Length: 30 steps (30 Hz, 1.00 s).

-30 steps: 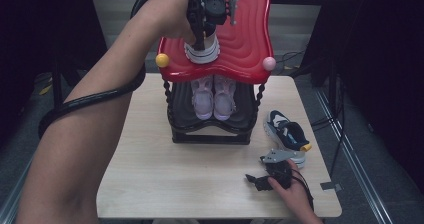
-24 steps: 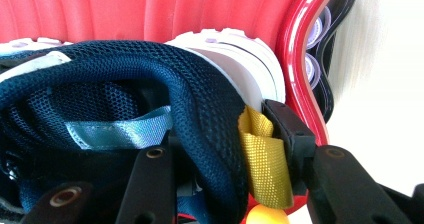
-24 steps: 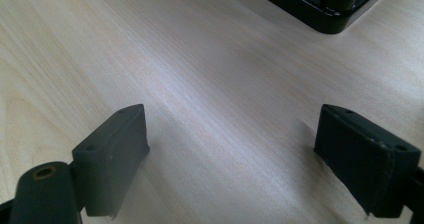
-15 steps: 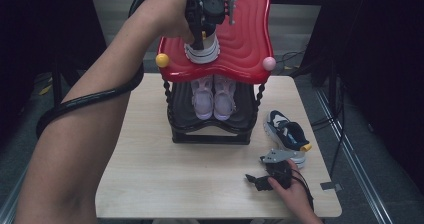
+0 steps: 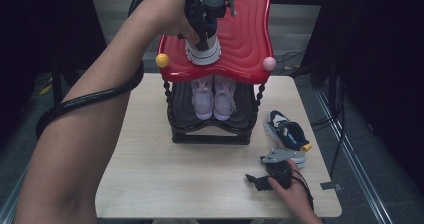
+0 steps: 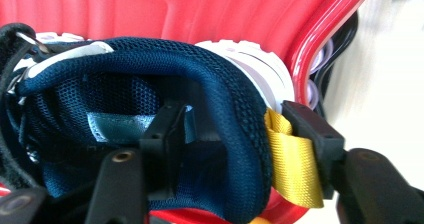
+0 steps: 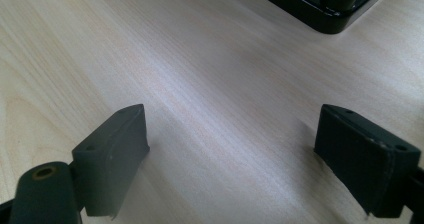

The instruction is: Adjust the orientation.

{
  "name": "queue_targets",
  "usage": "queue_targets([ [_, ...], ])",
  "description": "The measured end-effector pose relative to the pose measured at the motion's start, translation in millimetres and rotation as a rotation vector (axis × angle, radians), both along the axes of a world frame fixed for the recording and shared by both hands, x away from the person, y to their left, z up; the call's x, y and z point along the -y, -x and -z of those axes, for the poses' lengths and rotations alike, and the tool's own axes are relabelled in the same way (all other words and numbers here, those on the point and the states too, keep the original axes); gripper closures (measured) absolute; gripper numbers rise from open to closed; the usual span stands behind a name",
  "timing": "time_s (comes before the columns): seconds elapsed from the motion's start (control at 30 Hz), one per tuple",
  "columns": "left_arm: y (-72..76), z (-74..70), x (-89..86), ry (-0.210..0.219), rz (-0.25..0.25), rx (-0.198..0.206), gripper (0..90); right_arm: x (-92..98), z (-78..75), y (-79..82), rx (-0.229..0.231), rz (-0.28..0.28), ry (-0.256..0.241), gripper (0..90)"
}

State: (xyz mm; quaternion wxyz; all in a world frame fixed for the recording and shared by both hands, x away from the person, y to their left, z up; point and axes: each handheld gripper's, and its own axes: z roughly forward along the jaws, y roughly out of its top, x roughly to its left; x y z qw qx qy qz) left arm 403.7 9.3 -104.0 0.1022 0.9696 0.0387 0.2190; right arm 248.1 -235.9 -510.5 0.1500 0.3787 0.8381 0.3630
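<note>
On the rack's red top shelf, one navy shoe is being set down

Left tongs (image 5: 202, 31) are clenched on the navy shoe's (image 6: 150, 109) heel collar, near the shelf's (image 5: 245, 39) 9 o'clock edge; its mate (image 5: 287, 134) waits on the counter (image 5: 165, 184) at 4 o'clock of the rack, just beyond the released, idle right tongs (image 7: 230, 159); release and second shoe remain
</note>
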Motion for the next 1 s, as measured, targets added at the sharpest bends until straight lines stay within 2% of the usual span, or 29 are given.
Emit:
queue_targets([
  [0.07, -0.7, 0.5, 0.3, 0.014, -0.011, -0.013, 40.8, 0.0, 0.0, 0.0, 0.0, 0.0, 0.0, 13.0],
  [0.3, -0.6, 0.0, 0.9, 0.039, -0.025, -0.008, 38.1, 0.0, 0.0, 0.0, 0.0, 0.0, 0.0, 13.0],
  [0.47, 0.6, -1.3, 4.3, 0.087, -0.019, -0.022, 38.4, 0.0, 0.0, 0.0, 0.0, 0.0, 0.0, 13.0],
  [0.6, 1.1, 1.3, 8.0, 0.068, -0.01, -0.019, 47.5, -0.1, 0.1, 0.0, 0.002, 0.001, 0.0, 13.0],
  [0.63, 0.9, 1.7, 8.0, 0.065, -0.005, -0.032, 51.5, -0.1, 0.1, 0.0, 0.002, 0.001, 0.0, 13.0],
  [0.7, 1.4, 1.5, 7.6, 0.061, 0.007, -0.032, 54.5, -0.1, 0.1, 0.0, 0.002, 0.001, -0.001, 13.0],
  [0.77, 2.6, 1.3, 7.2, 0.039, 0.013, -0.042, 59.0, -0.1, 0.1, 0.1, 0.002, 0.001, 0.0, 13.0],
  [0.93, 5.2, 1.8, 5.1, -0.019, 0.039, -0.037, 62.6, -0.1, 0.1, 0.1, 0.002, 0.001, 0.0, 13.0],
  [1.0, 5.5, 2.5, 4.7, -0.012, 0.034, -0.038, 62.6, -0.1, 0.1, 0.0, 0.002, 0.001, 0.0, 13.0],
])
